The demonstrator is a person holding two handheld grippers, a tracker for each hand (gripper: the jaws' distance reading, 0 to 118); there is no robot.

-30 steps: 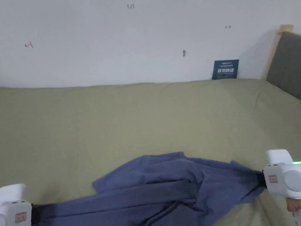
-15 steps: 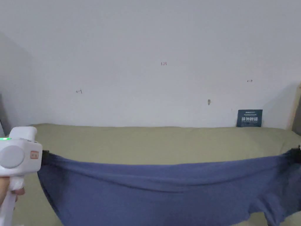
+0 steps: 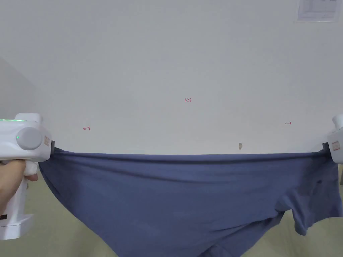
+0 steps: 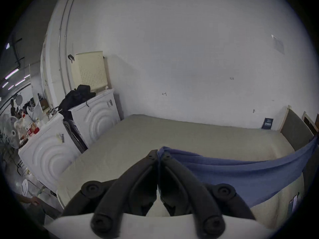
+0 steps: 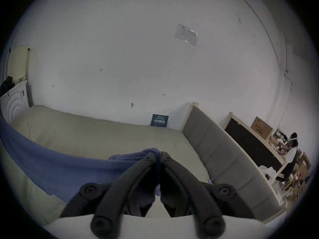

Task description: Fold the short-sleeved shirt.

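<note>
A blue short-sleeved shirt (image 3: 174, 197) hangs in the air, stretched taut between my two grippers above the bed. At the left edge of the head view my left gripper (image 3: 53, 150) is shut on one end of the shirt's top edge. My right gripper (image 3: 324, 148) at the right edge is shut on the other end. The cloth sags below, with a sleeve (image 3: 310, 214) dangling at the lower right. In the left gripper view the jaws (image 4: 159, 154) pinch blue cloth (image 4: 241, 173). In the right gripper view the jaws (image 5: 158, 154) pinch blue cloth (image 5: 60, 163) too.
An olive-green bed (image 4: 172, 139) lies under the shirt against a white wall (image 3: 174, 67). A grey padded headboard (image 5: 224, 156) stands at its right end. White washing machines (image 4: 93, 115) stand beyond its left end. A person (image 5: 290, 158) stands far off to the right.
Both grippers have lifted the shirt off the bed and pulled it wide apart, from a crumpled heap to a taut hanging sheet. The head camera has tilted up toward the wall.
</note>
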